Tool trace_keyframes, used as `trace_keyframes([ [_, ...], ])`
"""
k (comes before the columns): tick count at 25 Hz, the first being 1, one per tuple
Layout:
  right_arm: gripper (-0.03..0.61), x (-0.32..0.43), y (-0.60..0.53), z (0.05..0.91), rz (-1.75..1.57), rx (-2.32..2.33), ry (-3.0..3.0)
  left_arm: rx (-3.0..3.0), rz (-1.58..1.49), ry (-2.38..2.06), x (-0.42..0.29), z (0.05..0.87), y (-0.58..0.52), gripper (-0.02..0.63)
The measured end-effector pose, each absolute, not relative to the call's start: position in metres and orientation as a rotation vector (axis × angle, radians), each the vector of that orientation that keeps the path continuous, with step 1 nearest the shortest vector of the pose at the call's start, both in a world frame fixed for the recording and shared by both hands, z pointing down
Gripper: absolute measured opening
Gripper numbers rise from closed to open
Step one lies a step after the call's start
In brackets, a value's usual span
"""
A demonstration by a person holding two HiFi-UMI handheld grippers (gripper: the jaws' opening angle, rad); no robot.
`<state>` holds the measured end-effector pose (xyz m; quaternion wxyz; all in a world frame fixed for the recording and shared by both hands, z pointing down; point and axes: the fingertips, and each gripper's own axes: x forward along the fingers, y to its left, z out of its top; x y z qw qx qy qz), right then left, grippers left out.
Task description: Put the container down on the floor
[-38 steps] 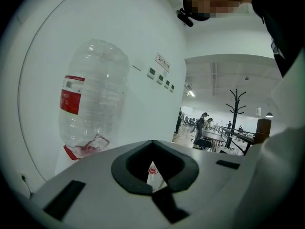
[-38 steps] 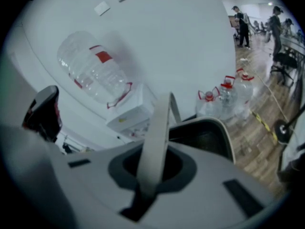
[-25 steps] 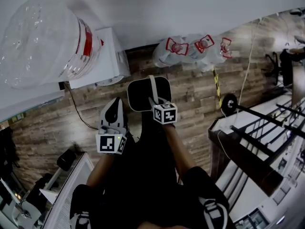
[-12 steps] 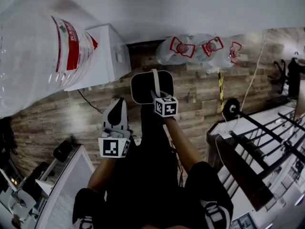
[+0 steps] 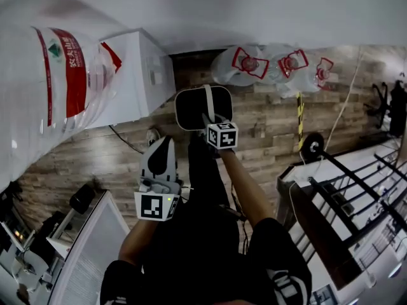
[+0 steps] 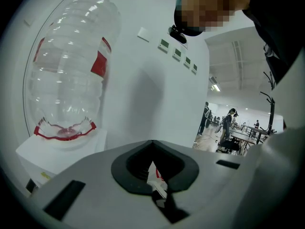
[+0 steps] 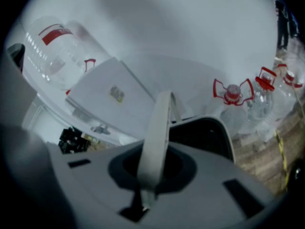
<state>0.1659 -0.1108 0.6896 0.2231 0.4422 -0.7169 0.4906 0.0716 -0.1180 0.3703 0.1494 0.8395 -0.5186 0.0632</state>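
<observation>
The container (image 5: 191,110) is a black tub with a pale rim and a white strap handle (image 5: 207,101). It hangs above the wooden floor (image 5: 267,129), in front of the person's legs. My right gripper (image 5: 212,124) is shut on that handle; in the right gripper view the strap (image 7: 156,128) runs up from between the jaws, with the tub's dark mouth (image 7: 205,132) behind it. My left gripper (image 5: 162,145) hangs to the left of the tub and apart from it. Its jaws are together with nothing held.
A white water dispenser (image 5: 143,75) carrying a big clear bottle (image 5: 51,94) stands by the wall at left. Several empty jugs with red handles (image 5: 273,65) lie along the wall beyond the tub. A dark-framed table (image 5: 337,202) is at right, white equipment (image 5: 82,259) at lower left.
The head view has shifted, so the big bottle looms larger at left. The right gripper keeps its hold on the handle, and the left gripper sits slightly lower in the view.
</observation>
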Motion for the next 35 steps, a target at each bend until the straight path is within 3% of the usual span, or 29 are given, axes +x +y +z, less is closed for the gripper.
trace_keyframes([
  [18, 0.037, 0.167, -0.199, 0.879, 1.367, 1.204, -1.919, 2.308, 0.212, -1.506, 0.082, 0.486, -0.204, 0.026],
  [35, 0.037, 0.142, -0.256, 0.979, 1.374, 1.215, -1.969, 2.278, 0.229, -1.519, 0.075, 0.563, -0.222, 0.026],
])
